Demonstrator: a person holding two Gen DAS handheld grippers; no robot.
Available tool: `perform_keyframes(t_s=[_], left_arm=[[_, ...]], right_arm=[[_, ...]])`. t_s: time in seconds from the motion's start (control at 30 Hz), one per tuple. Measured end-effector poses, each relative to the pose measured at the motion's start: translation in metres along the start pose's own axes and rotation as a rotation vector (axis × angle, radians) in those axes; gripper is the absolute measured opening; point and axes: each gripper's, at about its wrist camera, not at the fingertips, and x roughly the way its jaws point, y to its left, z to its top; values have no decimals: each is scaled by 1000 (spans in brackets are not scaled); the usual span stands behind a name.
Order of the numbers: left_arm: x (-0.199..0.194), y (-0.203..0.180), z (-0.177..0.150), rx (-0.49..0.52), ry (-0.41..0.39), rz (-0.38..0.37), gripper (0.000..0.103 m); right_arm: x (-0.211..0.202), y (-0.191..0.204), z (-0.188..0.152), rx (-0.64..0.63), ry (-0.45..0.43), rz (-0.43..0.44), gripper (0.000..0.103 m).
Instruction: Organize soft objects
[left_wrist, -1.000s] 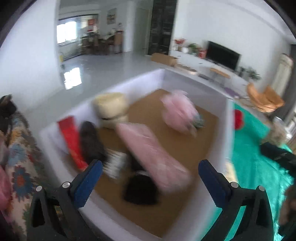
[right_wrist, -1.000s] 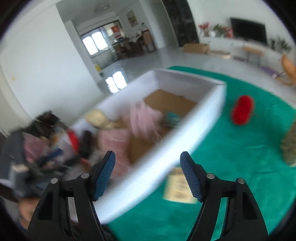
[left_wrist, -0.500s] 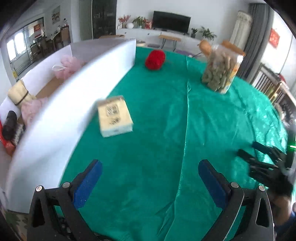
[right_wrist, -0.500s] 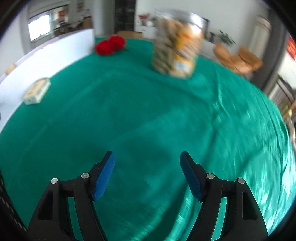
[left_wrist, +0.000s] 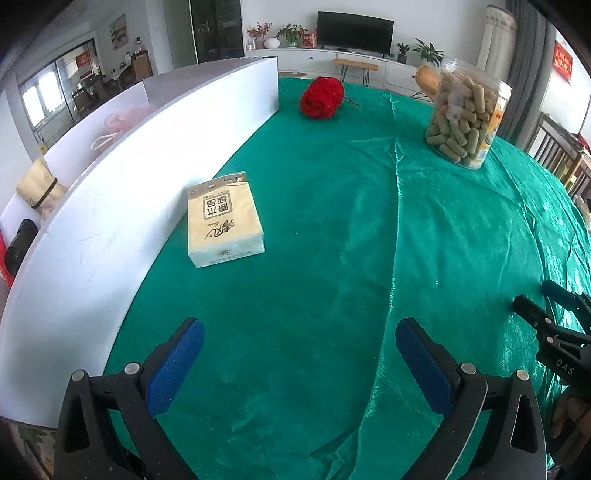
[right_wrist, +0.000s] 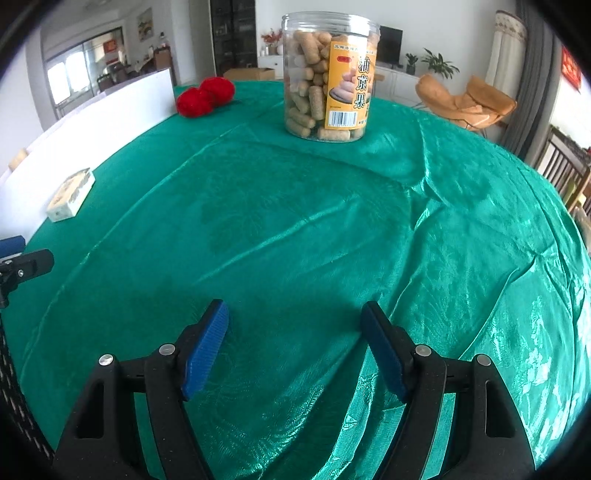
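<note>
Both grippers hovered over the green cloth (left_wrist: 443, 229), and neither had anything in it. The left gripper (left_wrist: 299, 360) was spread wide, blue pads (left_wrist: 173, 369) well apart, only cloth between them. The right gripper (right_wrist: 295, 349) was wide open too, pads (right_wrist: 205, 350) apart over bare cloth.

Take the white box (left_wrist: 122, 192) as the landmark. The tissue pack (left_wrist: 223, 218) lay flat on the cloth just beside the box's long outer wall, printed face up. The red yarn (left_wrist: 322, 96) sat on the cloth near the box's far corner, apart from the wall. In the right wrist view the yarn (right_wrist: 205, 96) showed as two red lumps side by side past the box's end.

Over the wall, inside the box, a pink puff (left_wrist: 120, 122) with a white loop, a cream bundle (left_wrist: 38, 184) with a dark band round it, and a black roll (left_wrist: 20, 243) were partly visible.

The snack jar (right_wrist: 328, 75) stood upright on the cloth, well apart from the box, out past the yarn.
</note>
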Motion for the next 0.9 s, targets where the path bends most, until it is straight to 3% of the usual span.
perform_keyframes(t_s=[0.17,0.27,0.43,0.6,0.7,0.73,0.77,0.8,0.83,0.9], left_arm=[[10,5,12,-11,4,32,103],[23,15,35,-61,-3,83,103],[48,32,70,-161,-6,106,103],[84,36,78,-189,63,127,103],[86,37,78,-173,9,130,103],[84,40,76,-168,-8,125,100],[81,40,72,-156,-43,110,84],[78,39,70,-137,-76,108,74],[74,38,68,-120,-95,89,55],[71,36,64,-79,-90,64,53]], right_arm=[[0,0,0,1,-1,-1,77],[0,0,-1,1,-1,-3,77],[4,0,2,1,-1,-5,77],[3,0,1,2,-2,-5,77],[3,0,1,2,-2,-5,77],[3,0,1,2,-2,-5,77],[3,0,1,3,-2,-4,77],[3,0,1,3,-2,-4,77],[4,0,1,3,-2,-5,77],[4,0,1,4,-2,-5,77]])
